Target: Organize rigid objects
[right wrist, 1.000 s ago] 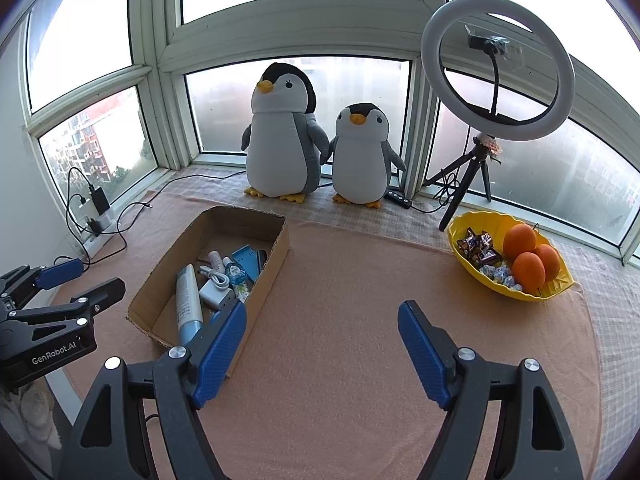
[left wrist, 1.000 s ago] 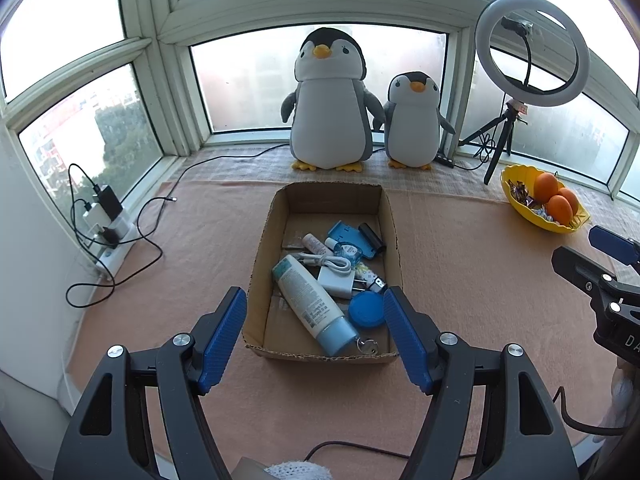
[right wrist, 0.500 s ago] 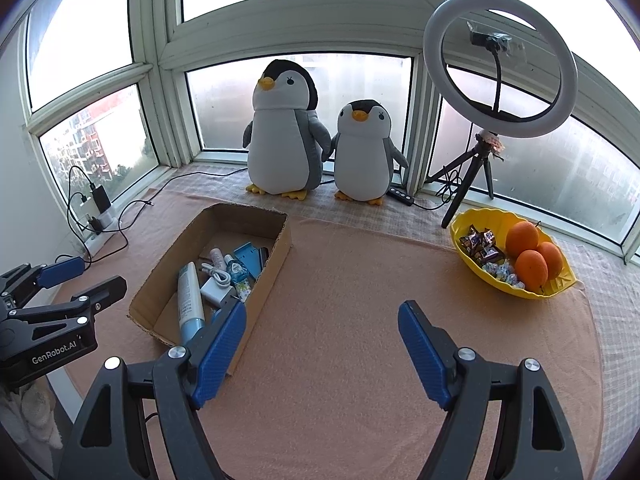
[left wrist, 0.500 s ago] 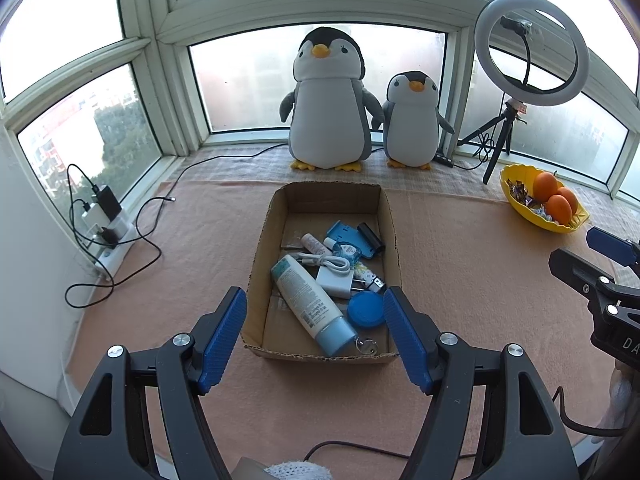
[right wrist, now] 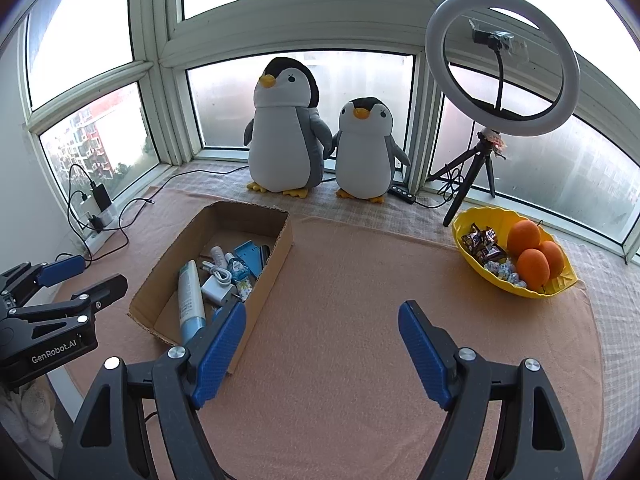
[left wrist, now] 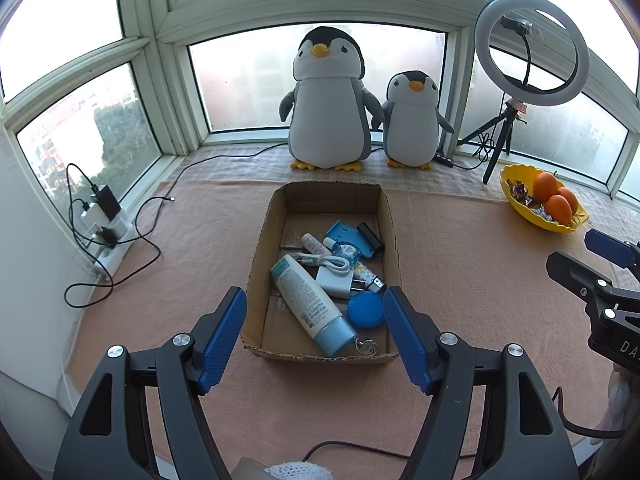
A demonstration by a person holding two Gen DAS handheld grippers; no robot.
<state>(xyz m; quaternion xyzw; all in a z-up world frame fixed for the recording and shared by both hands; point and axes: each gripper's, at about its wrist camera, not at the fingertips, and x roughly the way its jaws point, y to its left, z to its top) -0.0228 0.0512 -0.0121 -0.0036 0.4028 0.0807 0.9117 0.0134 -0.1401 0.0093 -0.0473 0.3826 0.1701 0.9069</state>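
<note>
Two grippers hang over a peach-coloured cloth [right wrist: 352, 304] that covers the sill beneath a bay window [left wrist: 248, 76]; the cloth is the largest thing in both views. Next in size, the big plush penguin [left wrist: 326, 108] stands at twelve o'clock in the left wrist view, with the small plush penguin [left wrist: 412, 120] touching its side at about one o'clock. A ring light [right wrist: 502, 64] on a tripod stands at one o'clock in the right wrist view.

The cardboard box [left wrist: 262, 248] sits open on the cloth, dead centre ahead of the left gripper [left wrist: 314, 334] and at nine o'clock from the right gripper [right wrist: 322, 344]. Both grippers have their blue pads spread apart with nothing between them, and neither touches the box.

A yellow bowl [right wrist: 480, 270] with oranges [right wrist: 532, 266] and wrapped sweets lies at two o'clock in the right wrist view.

Inside the box, the white and blue tube [left wrist: 308, 302] lies slanted toward the near wall, its cap at five o'clock. Beside it are a white charger [left wrist: 335, 284] with coiled cable, a blue round lid [left wrist: 366, 309], a blue plastic holder [left wrist: 346, 236] and a black stick [left wrist: 370, 236] at the box's far end.
</note>
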